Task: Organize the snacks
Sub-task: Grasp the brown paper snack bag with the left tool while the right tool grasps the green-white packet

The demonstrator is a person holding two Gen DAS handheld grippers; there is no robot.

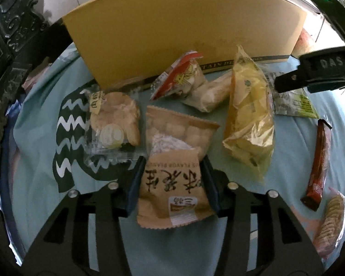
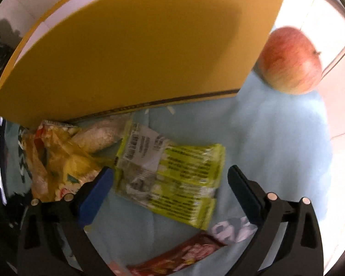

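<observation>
two fisheye views look down along handheld grippers at a desk covered by a pale blue cloth (image 1: 285, 161) strewn with snacks.

the left gripper (image 1: 172, 170) has its blue pads pressed against both sides of a tan peanut packet (image 1: 172, 191) printed with large black characters, so it is clamped on that packet. just ahead of the fingers, the packet's clear window shows round pale pieces. ahead and to the left of this gripper lies a clear bag of pale cookies (image 1: 113, 124). ahead and to the right, a yellow crinkled bag (image 1: 248, 119) stands tilted. beyond it lie a red and white packet (image 1: 184, 76) and a white roll-shaped snack (image 1: 211, 94), both close to a tall yellow box (image 1: 184, 30) at the far edge. far to the right are a dark red bar (image 1: 317, 161) and a sleeve of round crackers (image 1: 331, 216).

the right gripper (image 2: 170, 193) stands wide, its pads not touching anything. a lime green packet (image 2: 172, 181) with black print lies flat on the cloth between its fingers, nearer the left one. the yellow crinkled bag sits just to the left of that finger. a red wrapper (image 2: 179, 257) lies below the green packet, near the camera. well ahead and to the right, a red-yellow apple (image 2: 289, 59) rests beside the yellow box's corner.
</observation>
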